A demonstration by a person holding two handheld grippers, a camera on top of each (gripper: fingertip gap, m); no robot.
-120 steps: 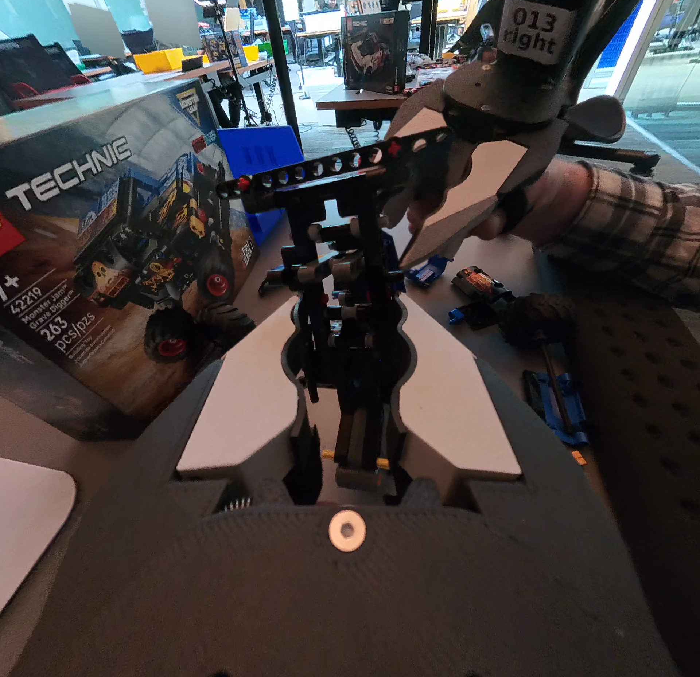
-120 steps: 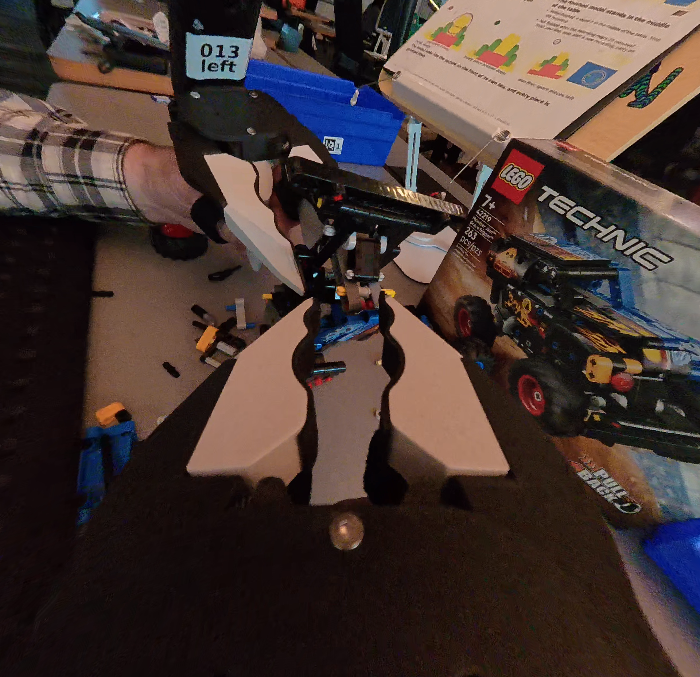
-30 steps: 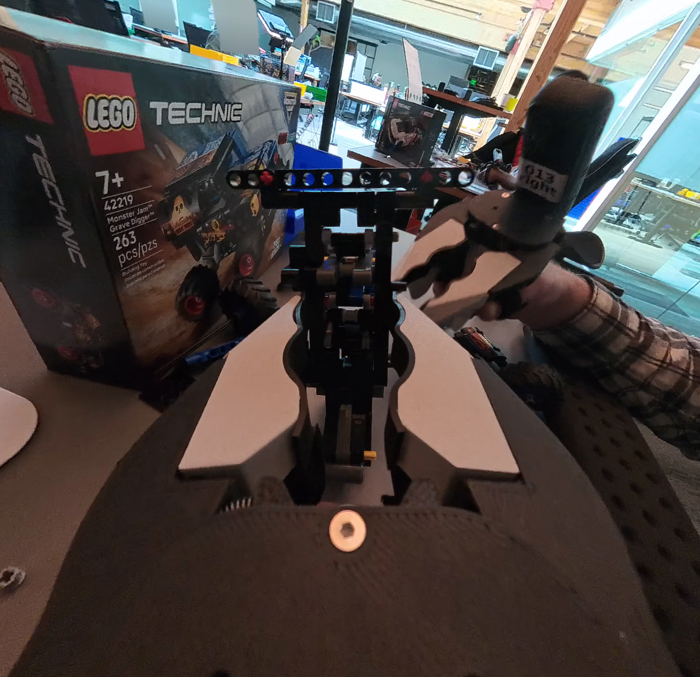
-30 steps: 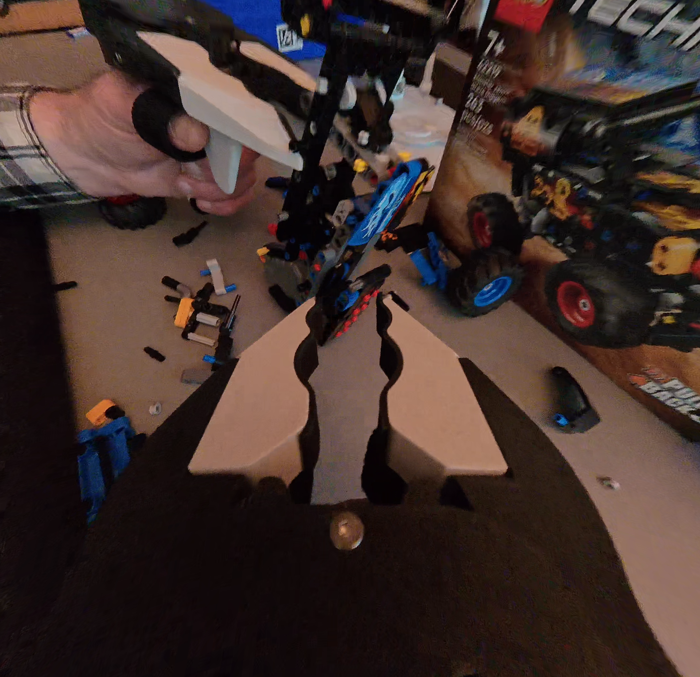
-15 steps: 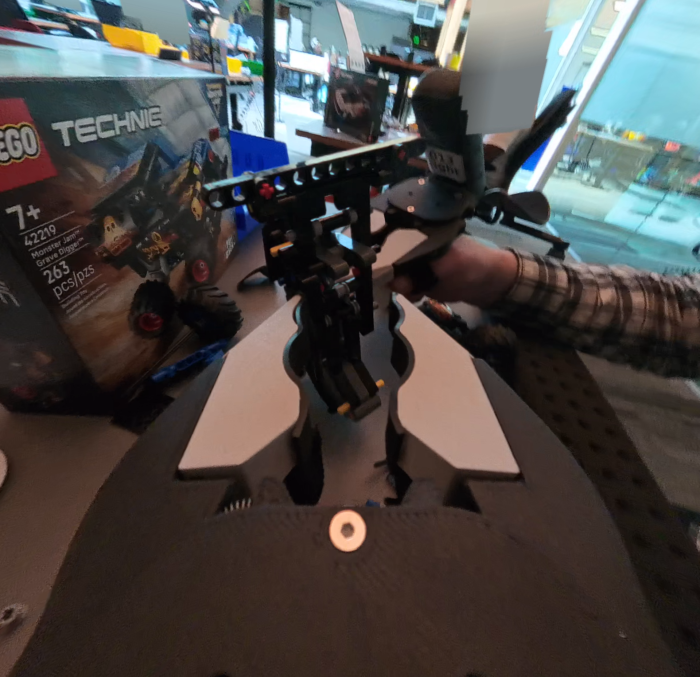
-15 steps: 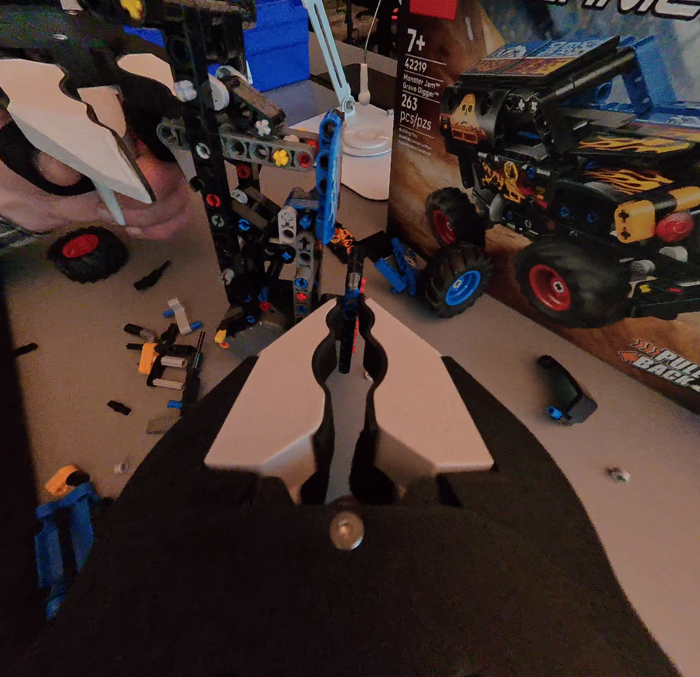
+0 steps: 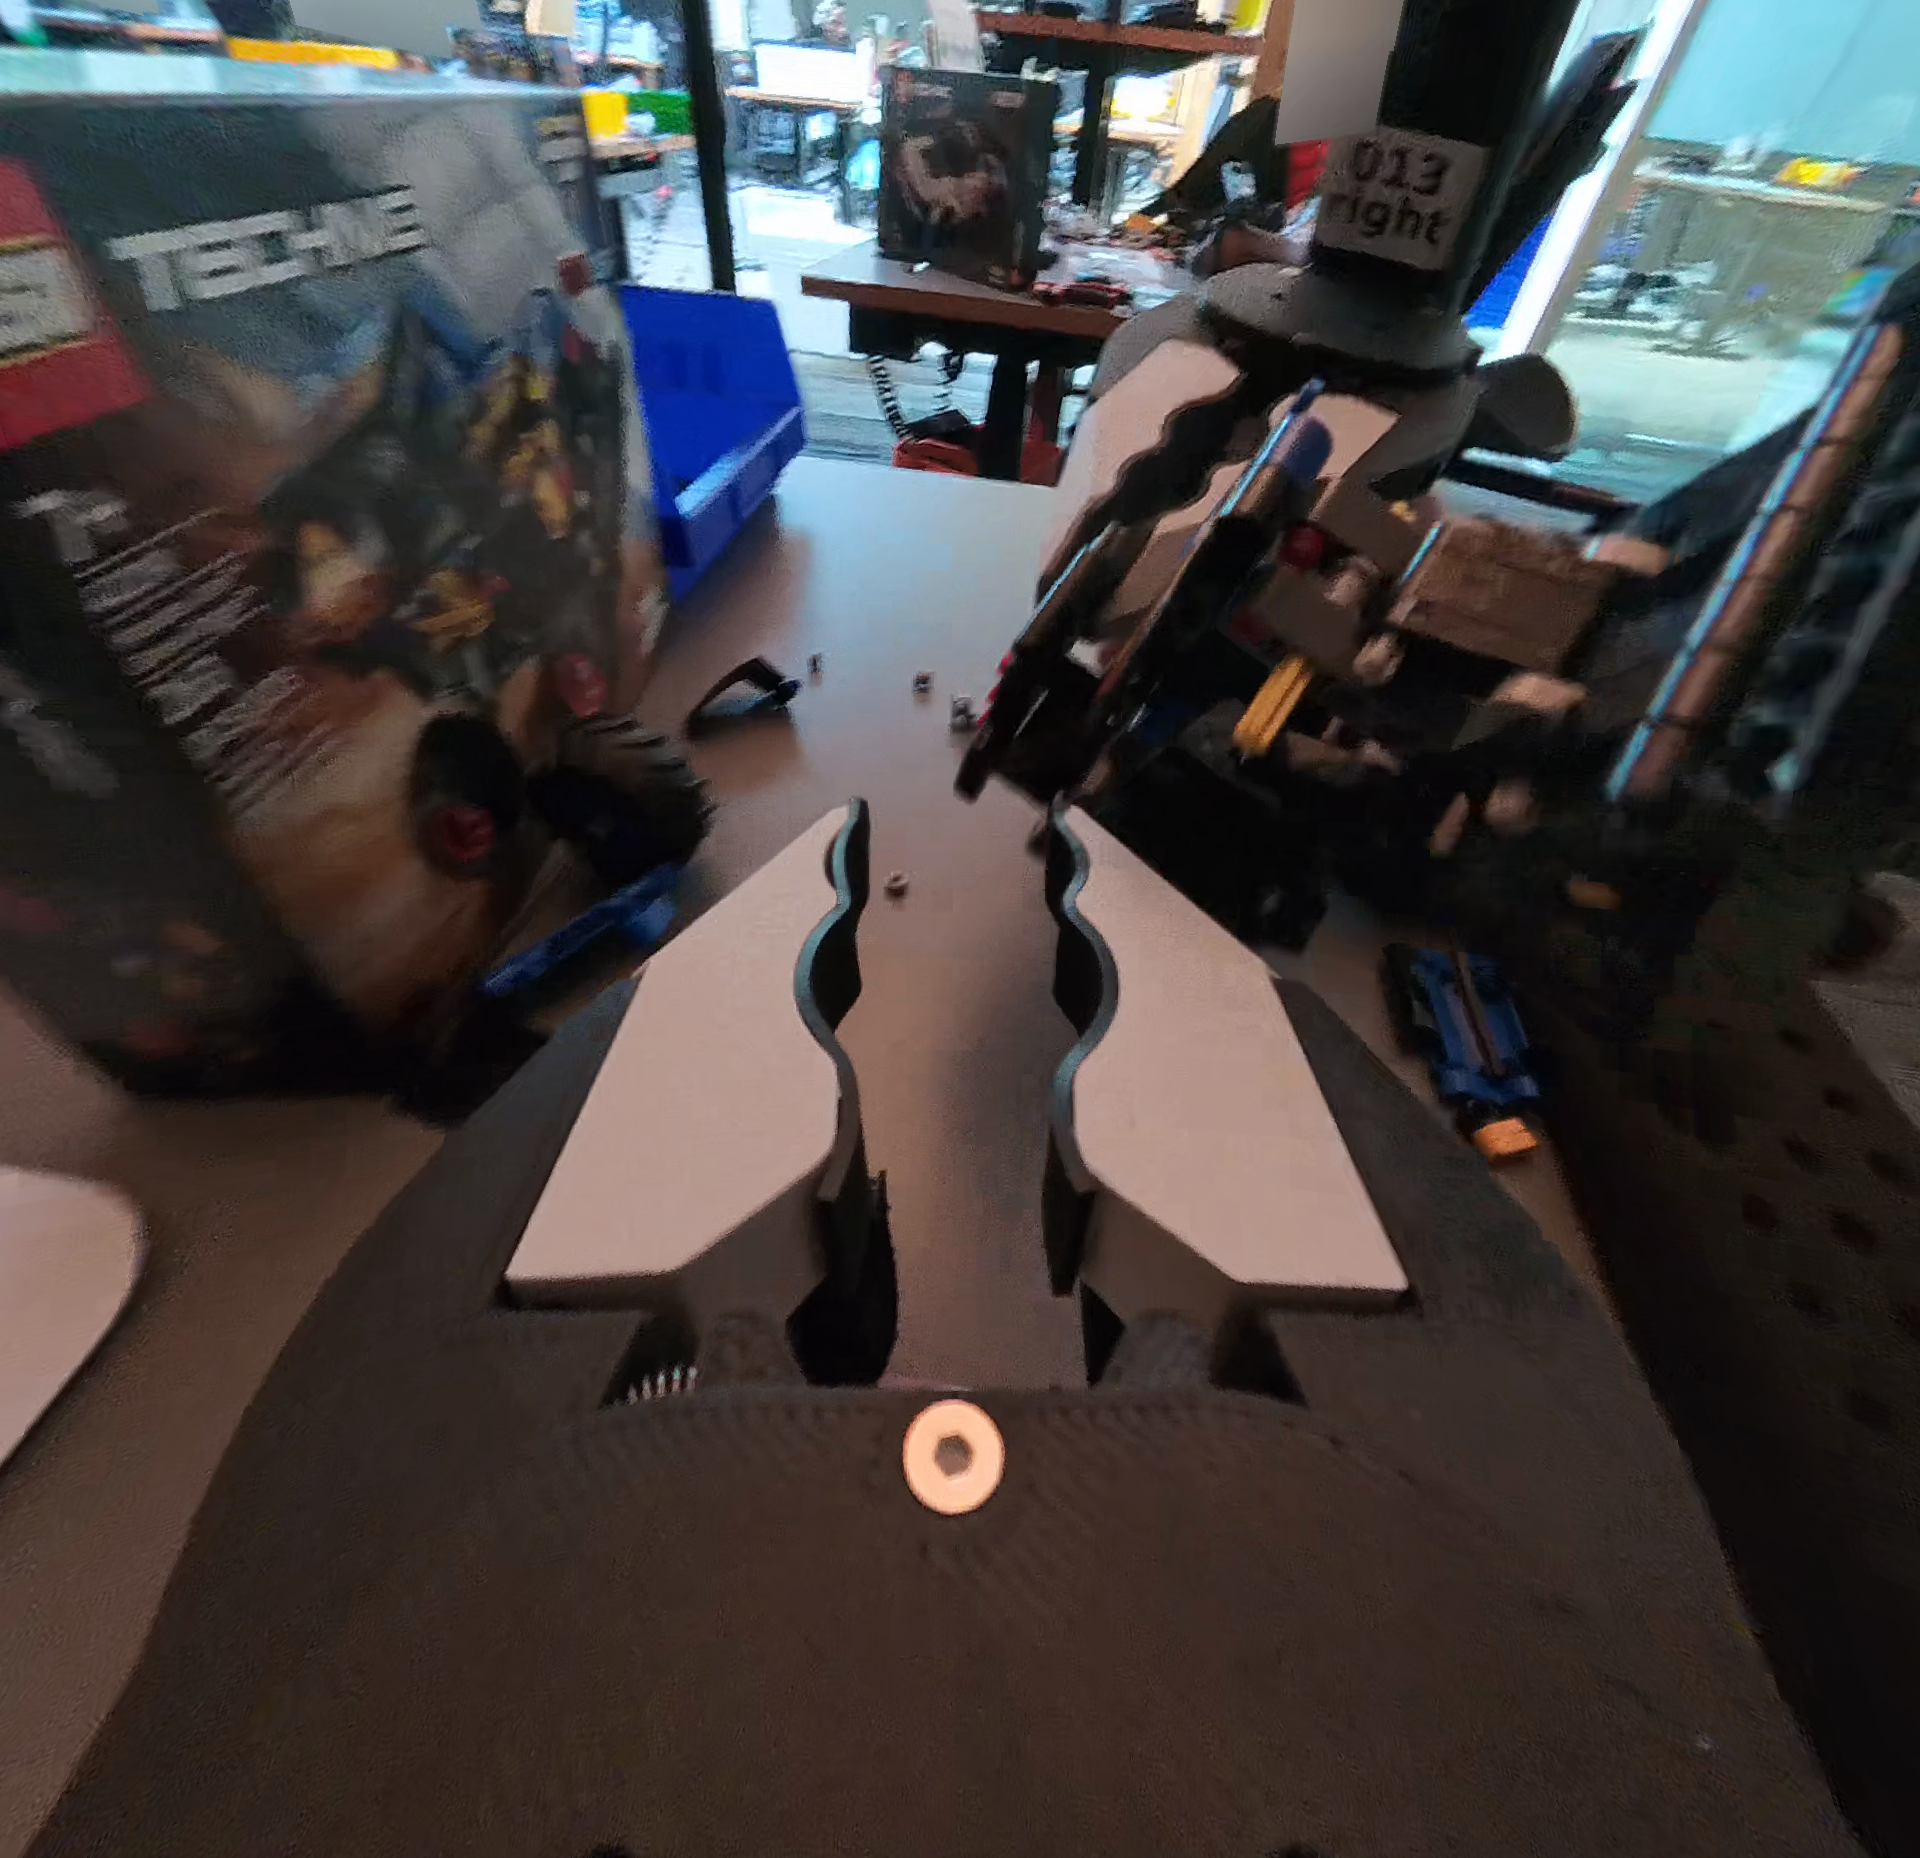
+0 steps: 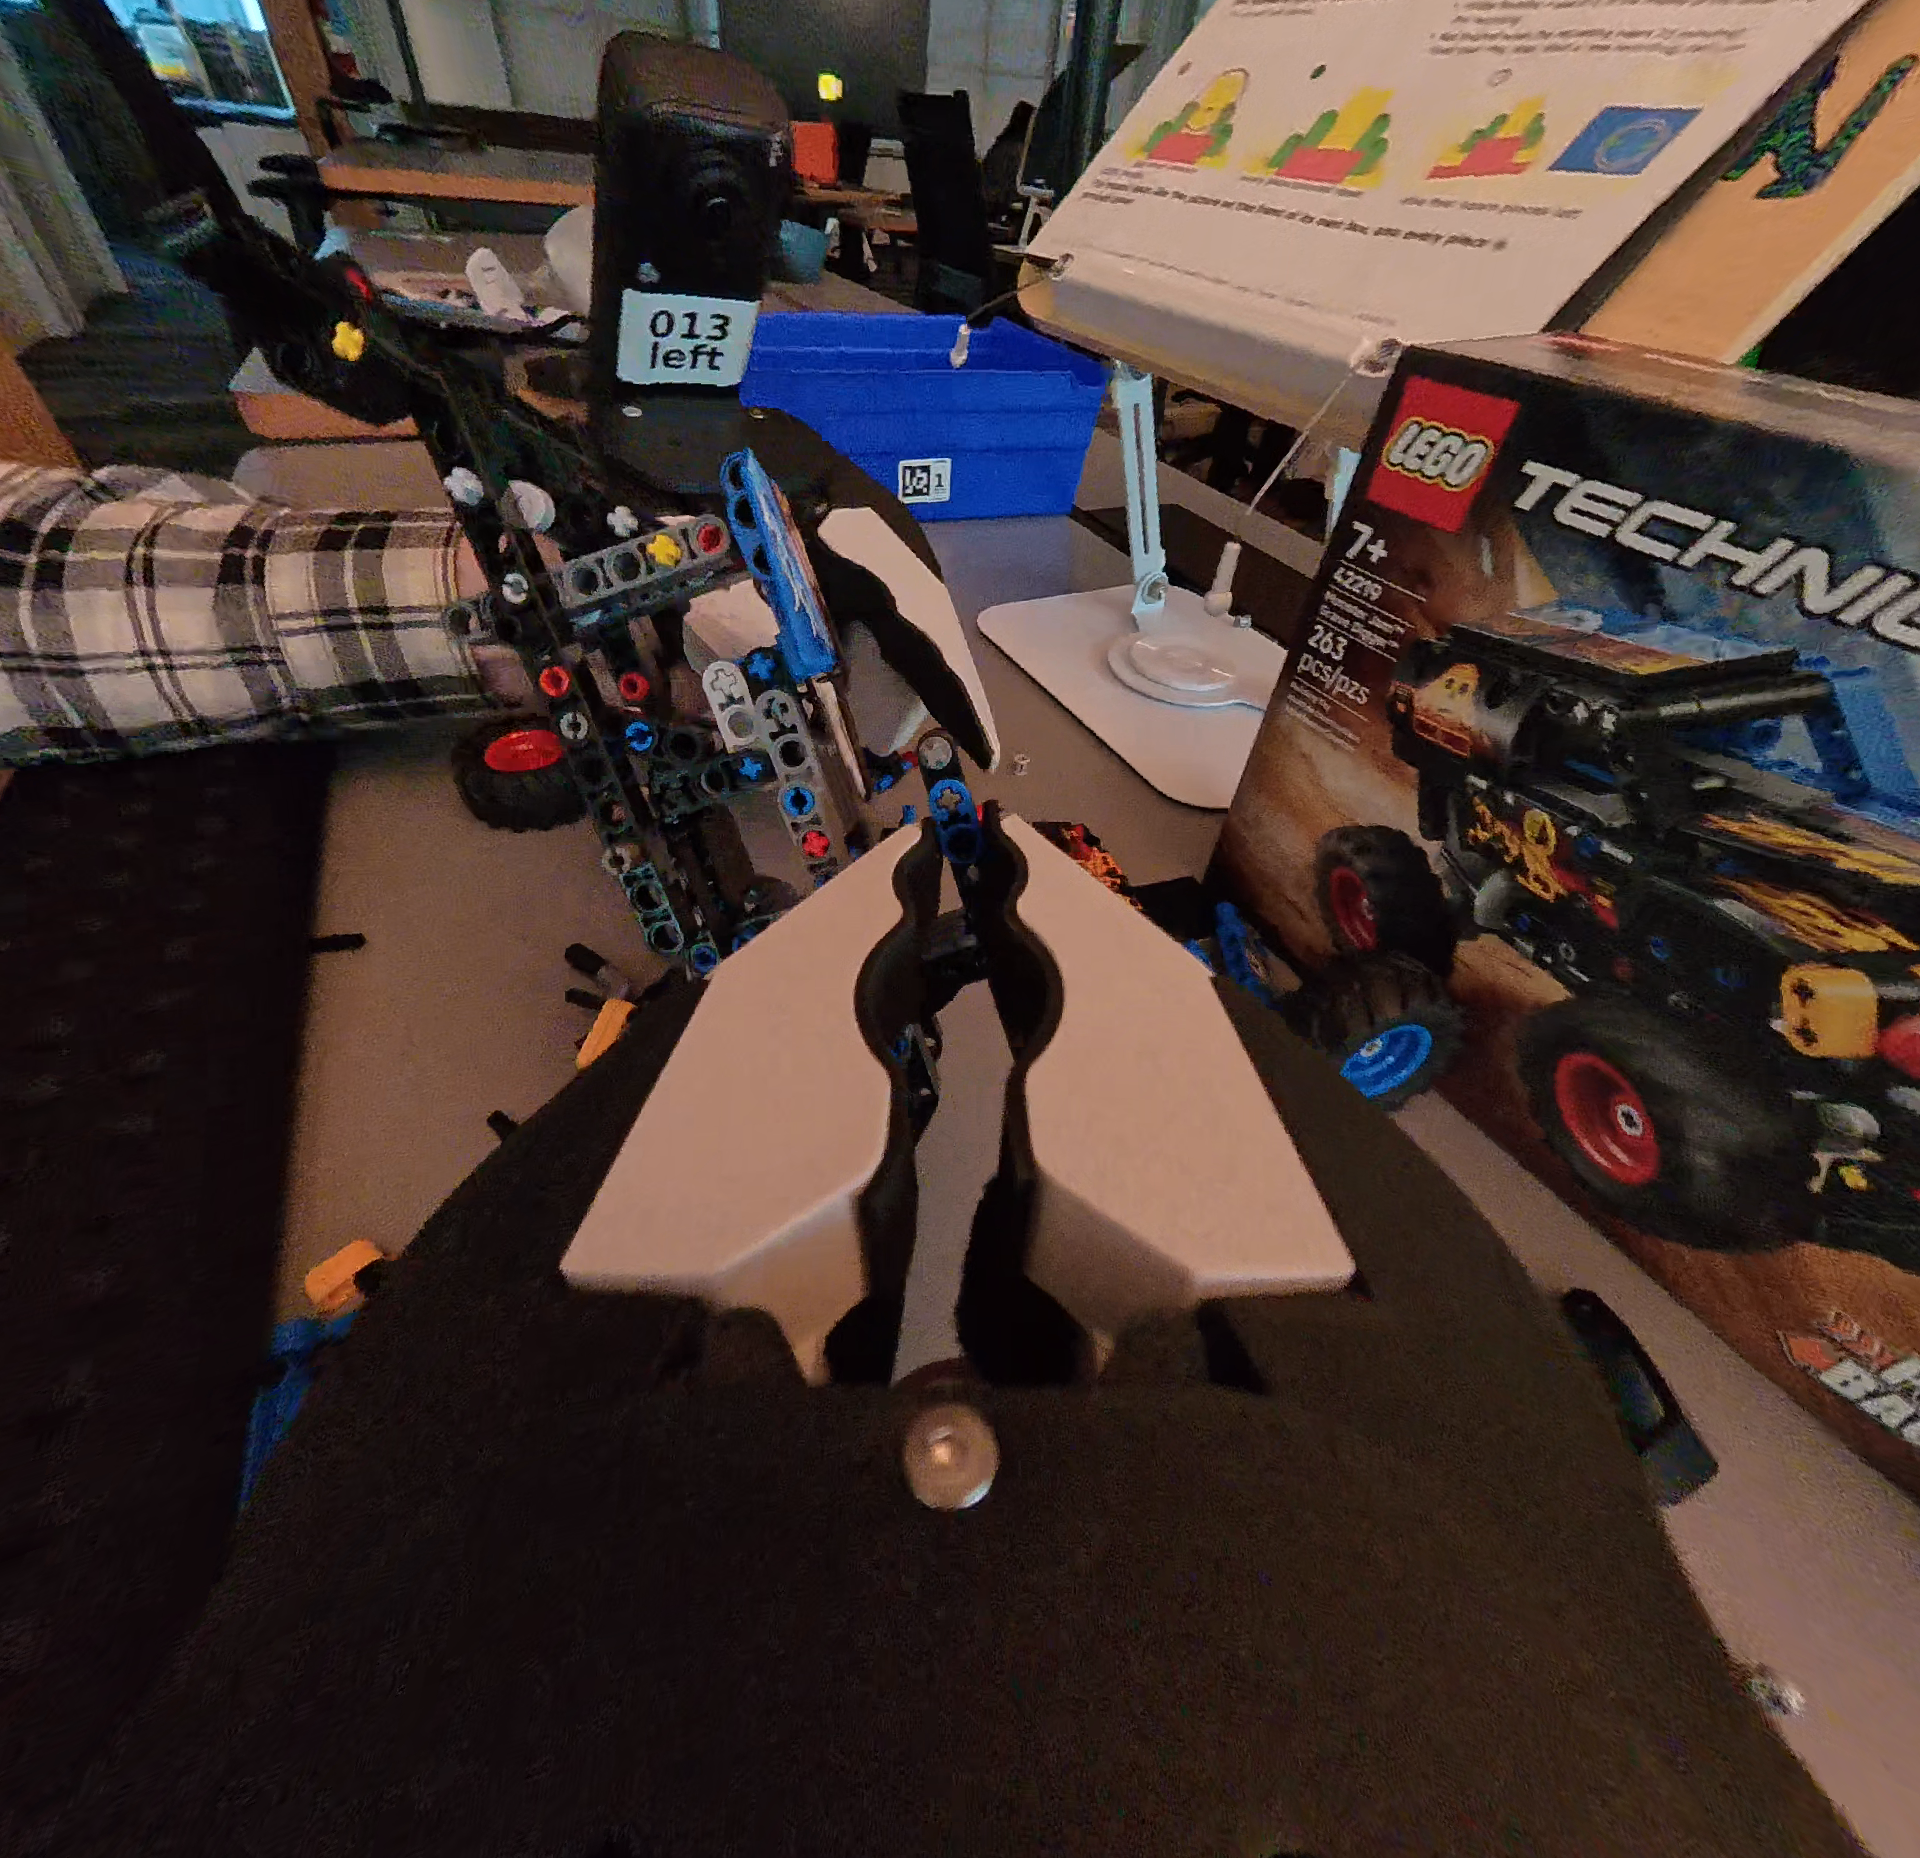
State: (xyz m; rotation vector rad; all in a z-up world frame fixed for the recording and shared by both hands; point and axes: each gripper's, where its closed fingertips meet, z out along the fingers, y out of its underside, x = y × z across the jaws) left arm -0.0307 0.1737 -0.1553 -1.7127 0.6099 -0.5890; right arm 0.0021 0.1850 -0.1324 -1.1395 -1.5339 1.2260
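Left gripper (image 7: 954,852) empty, jaws apart over grey table (image 7: 894,582). Right gripper (image 8: 961,842) clamped on black-and-blue panel piece (image 8: 951,821), beside half-built truck chassis (image 8: 665,728).

Glossy printed cardboard box (image 8: 1621,769); matt grey table (image 7: 914,582); smooth plastic bin (image 8: 925,406)

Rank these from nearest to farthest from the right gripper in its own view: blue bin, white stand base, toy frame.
1. Toy frame, just ahead, left of the right gripper.
2. White stand base, farther, right.
3. Blue bin, farthest, at the back.
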